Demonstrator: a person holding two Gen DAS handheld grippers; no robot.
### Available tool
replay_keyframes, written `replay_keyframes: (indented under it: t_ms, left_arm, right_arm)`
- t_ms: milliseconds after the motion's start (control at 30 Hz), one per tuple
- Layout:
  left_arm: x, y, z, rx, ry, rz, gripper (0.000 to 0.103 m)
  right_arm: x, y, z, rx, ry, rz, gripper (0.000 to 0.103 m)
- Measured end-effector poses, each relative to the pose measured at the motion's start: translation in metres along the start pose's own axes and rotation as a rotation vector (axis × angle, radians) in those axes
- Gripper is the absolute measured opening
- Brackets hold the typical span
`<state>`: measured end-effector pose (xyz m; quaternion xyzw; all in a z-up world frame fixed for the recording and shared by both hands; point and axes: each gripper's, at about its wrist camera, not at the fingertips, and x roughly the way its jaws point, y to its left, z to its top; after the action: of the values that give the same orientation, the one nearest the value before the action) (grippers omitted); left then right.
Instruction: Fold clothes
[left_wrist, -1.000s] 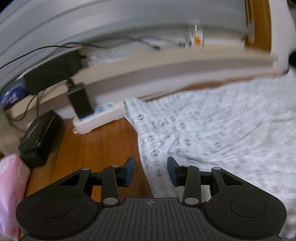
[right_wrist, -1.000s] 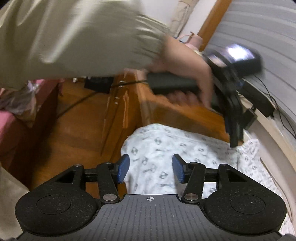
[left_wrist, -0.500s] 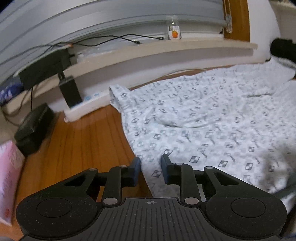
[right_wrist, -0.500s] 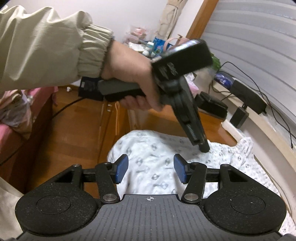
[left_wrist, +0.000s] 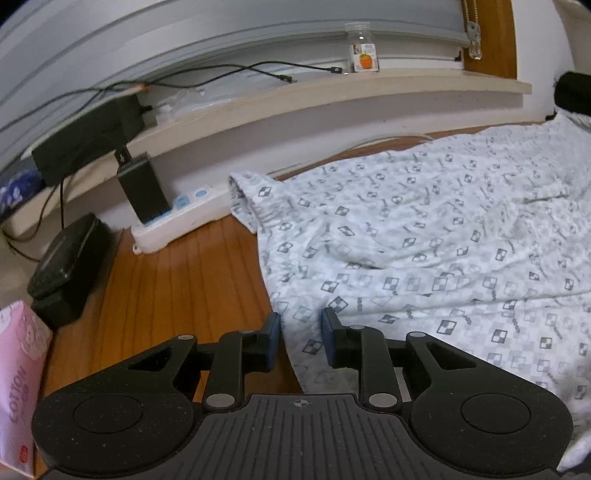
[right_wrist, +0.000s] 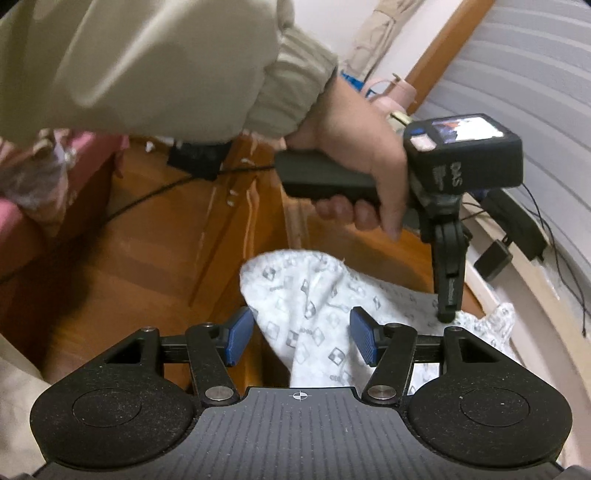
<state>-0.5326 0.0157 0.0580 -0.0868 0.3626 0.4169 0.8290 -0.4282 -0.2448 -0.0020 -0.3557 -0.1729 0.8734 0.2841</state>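
The patterned garment is lying spread on the wooden surface, its elastic hem beside the white power strip. The left claw is standing partly open astride the garment's near edge, pinching nothing yet. The right claw is gaping wide over another edge, empty. Likely a grasp is being lined up; closing on the edges would follow. Bare wood left of the strip is leaving room.

The left gripper is pointing downward with its blue pads a narrow gap apart, a hand in a beige sleeve gripping its handle; the right gripper is standing with its fingers spread wide
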Motion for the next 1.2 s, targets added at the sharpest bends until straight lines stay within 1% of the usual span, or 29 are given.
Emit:
replay_keyframes:
  t_ms: [67, 100, 167, 200, 233, 267, 333, 400, 433, 500, 600, 700, 733, 833, 900, 1000, 1067, 1200]
  left_arm:
    - [-0.003, 0.003, -0.002, -0.017, 0.008, -0.01, 0.027]
    - [-0.005, 0.004, -0.003, -0.025, 0.013, -0.012, 0.027]
    - [-0.01, 0.004, -0.005, -0.032, 0.025, -0.012, 0.027]
    - [-0.014, 0.003, -0.006, -0.033, 0.031, -0.011, 0.028]
    - [-0.018, 0.004, -0.007, -0.037, 0.032, -0.008, 0.029]
    - [-0.022, 0.004, -0.007, -0.041, 0.031, -0.005, 0.029]
    - [-0.032, 0.008, -0.007, -0.075, 0.007, 0.0, 0.036]
    - [-0.039, 0.013, -0.004, -0.121, -0.03, -0.005, 0.039]
    - [-0.04, 0.014, -0.003, -0.138, -0.039, -0.012, 0.039]
    - [-0.041, 0.016, 0.0, -0.171, -0.058, -0.026, 0.042]
    - [-0.031, 0.011, 0.001, -0.167, -0.041, -0.031, 0.043]
    - [-0.021, 0.009, -0.004, -0.168, -0.013, -0.017, 0.043]
    - [-0.017, 0.01, -0.007, -0.171, -0.002, -0.012, 0.042]
    - [-0.016, 0.015, -0.013, -0.187, -0.002, -0.003, 0.042]
    - [-0.019, 0.017, -0.014, -0.196, -0.01, 0.005, 0.042]
    - [-0.029, 0.02, -0.016, -0.218, -0.042, 0.032, 0.042]
    - [-0.036, 0.024, -0.016, -0.244, -0.067, 0.06, 0.042]
    - [-0.044, 0.031, -0.018, -0.294, -0.113, 0.072, 0.042]
  right_arm:
    - [0.003, 0.0, -0.003, -0.002, 0.017, -0.004, 0.053]
    - [0.003, -0.001, -0.004, -0.001, 0.02, -0.004, 0.044]
    - [0.0, -0.004, -0.006, 0.005, 0.013, -0.013, 0.034]
    - [-0.002, -0.006, -0.006, 0.015, 0.004, -0.012, 0.022]
    - [-0.004, -0.009, -0.006, 0.028, -0.005, -0.009, 0.007]
    - [-0.007, -0.013, -0.006, 0.052, -0.014, 0.007, 0.007]
    - [-0.014, -0.02, -0.005, 0.105, -0.031, 0.062, 0.007]
    - [-0.025, -0.029, -0.004, 0.18, -0.06, 0.15, 0.007]
    - [-0.031, -0.035, -0.002, 0.231, -0.07, 0.215, 0.007]
    - [-0.042, -0.042, 0.002, 0.287, -0.096, 0.299, 0.006]
    - [-0.056, -0.049, 0.008, 0.327, -0.121, 0.366, 0.006]
    - [-0.065, -0.059, 0.008, 0.356, -0.133, 0.392, 0.006]
    - [-0.068, -0.063, 0.008, 0.359, -0.134, 0.39, 0.006]
    - [-0.077, -0.08, 0.008, 0.347, -0.137, 0.341, 0.006]
    - [-0.078, -0.103, 0.009, 0.342, -0.137, 0.292, 0.006]
    - [-0.074, -0.138, 0.01, 0.289, -0.112, 0.204, 0.006]
    - [-0.06, -0.166, 0.009, 0.251, -0.079, 0.145, 0.006]
    - [-0.022, -0.219, 0.01, 0.156, -0.017, 0.047, 0.006]
